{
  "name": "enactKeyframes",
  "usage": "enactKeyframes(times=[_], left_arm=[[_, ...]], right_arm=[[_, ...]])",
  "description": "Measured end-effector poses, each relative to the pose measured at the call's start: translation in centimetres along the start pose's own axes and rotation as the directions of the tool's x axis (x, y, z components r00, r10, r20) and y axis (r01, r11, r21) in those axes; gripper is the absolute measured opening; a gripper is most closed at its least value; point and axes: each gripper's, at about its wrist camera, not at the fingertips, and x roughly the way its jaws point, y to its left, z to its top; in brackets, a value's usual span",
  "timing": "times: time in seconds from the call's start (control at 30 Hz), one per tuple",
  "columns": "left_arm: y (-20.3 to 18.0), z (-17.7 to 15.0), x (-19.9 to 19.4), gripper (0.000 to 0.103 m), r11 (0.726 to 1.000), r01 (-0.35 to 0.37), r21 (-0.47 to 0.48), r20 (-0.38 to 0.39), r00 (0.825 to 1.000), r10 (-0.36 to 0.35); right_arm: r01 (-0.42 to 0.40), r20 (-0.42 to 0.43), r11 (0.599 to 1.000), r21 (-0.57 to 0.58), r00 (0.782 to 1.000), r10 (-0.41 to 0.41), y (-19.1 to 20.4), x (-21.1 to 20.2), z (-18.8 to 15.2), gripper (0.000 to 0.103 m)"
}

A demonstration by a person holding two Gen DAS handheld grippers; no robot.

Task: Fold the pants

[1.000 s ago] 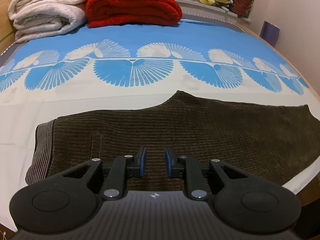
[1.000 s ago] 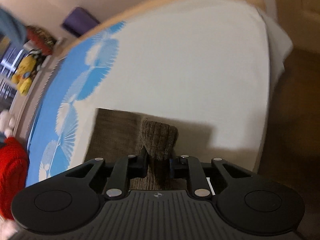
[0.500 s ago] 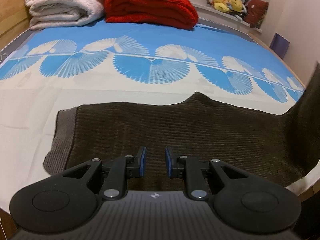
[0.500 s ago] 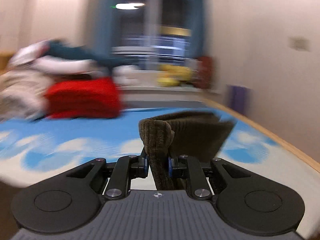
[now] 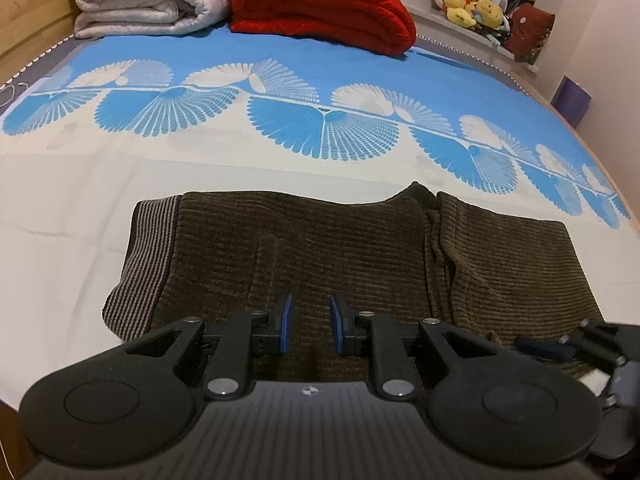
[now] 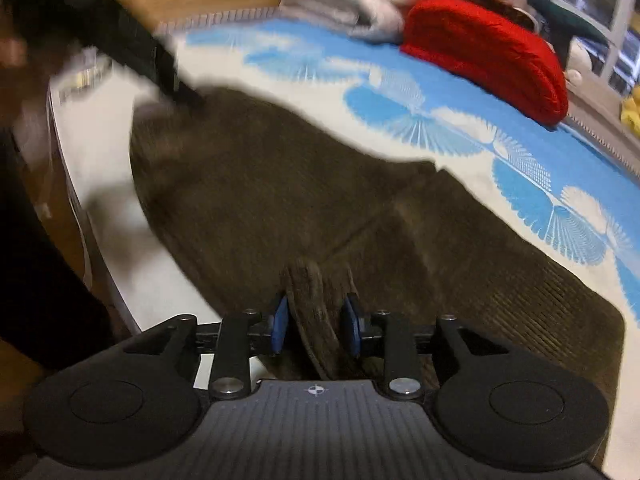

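Observation:
Dark brown corduroy pants (image 5: 320, 248) lie on the bed, striped waistband (image 5: 148, 248) at the left, the leg end folded back over the middle with its edge near the centre-right (image 5: 436, 248). My left gripper (image 5: 308, 326) is open and empty, low over the pants' near edge. My right gripper (image 6: 316, 326) has its jaws parted around the leg cuff (image 6: 308, 304), which still lies between the pads; the pants (image 6: 280, 184) spread out beyond it. The right gripper also shows at the lower right of the left wrist view (image 5: 560, 346).
The bed sheet (image 5: 280, 160) is white near me and blue-patterned farther back. A folded red blanket (image 5: 320, 4) and white blankets (image 5: 148, 0) are at the far end. Plush toys (image 5: 472, 4) sit on a ledge. The bed's edge runs to the left in the right wrist view (image 6: 80, 184).
My right gripper carried the leg cuff up and over to the left, laid it on the pants' middle, and its jaws have opened. The left gripper shifted a little, staying open.

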Motion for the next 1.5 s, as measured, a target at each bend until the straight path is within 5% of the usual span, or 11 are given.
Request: enactKeyframes(times=[0.13,0.4,0.57,0.7,0.87,1.1,1.37,1.5], left_arm=[[-0.3,0.1,0.3,0.022,1.000,0.000,0.003,-0.005,1.000,0.000],[-0.4,-0.2,0.4,0.022,1.000,-0.014,0.019,-0.016,1.000,0.014],[-0.2,-0.4,0.5,0.022,1.000,-0.022,0.020,-0.020,1.000,0.022],[-0.5,-0.3,0.6,0.022,1.000,-0.018,0.024,-0.020,1.000,0.019],[-0.7,-0.3,0.7,0.022,0.999,-0.017,0.037,-0.023,1.000,0.018],[-0.2,-0.4,0.5,0.022,1.000,-0.021,0.020,-0.020,1.000,0.022],[-0.4,-0.4,0.6,0.022,0.999,-0.024,0.022,-0.023,0.999,0.024],[-0.1,-0.2,0.6,0.022,1.000,-0.025,0.010,-0.023,0.999,0.025]], right_arm=[[-0.023,0.061,0.998,0.054,0.998,0.020,-0.8,-1.2,0.9,0.046],[-0.011,-0.069,0.999,-0.041,0.998,0.008,1.2,2.9,-0.3,0.048],[-0.031,-0.084,0.998,-0.061,0.996,0.026,1.4,3.2,-0.2,0.048],[-0.125,-0.095,0.990,-0.067,0.988,0.118,1.8,2.7,0.0,0.054],[-0.092,-0.103,0.980,-0.179,0.992,0.074,3.4,3.0,-0.7,0.056],[-0.089,-0.095,0.978,-0.189,0.993,0.072,3.1,2.8,-0.6,0.046],[-0.053,-0.099,0.953,-0.298,0.995,0.024,4.8,3.1,-1.5,0.055],[-0.047,-0.086,0.955,-0.292,0.996,0.023,4.2,2.9,-1.1,0.035]])
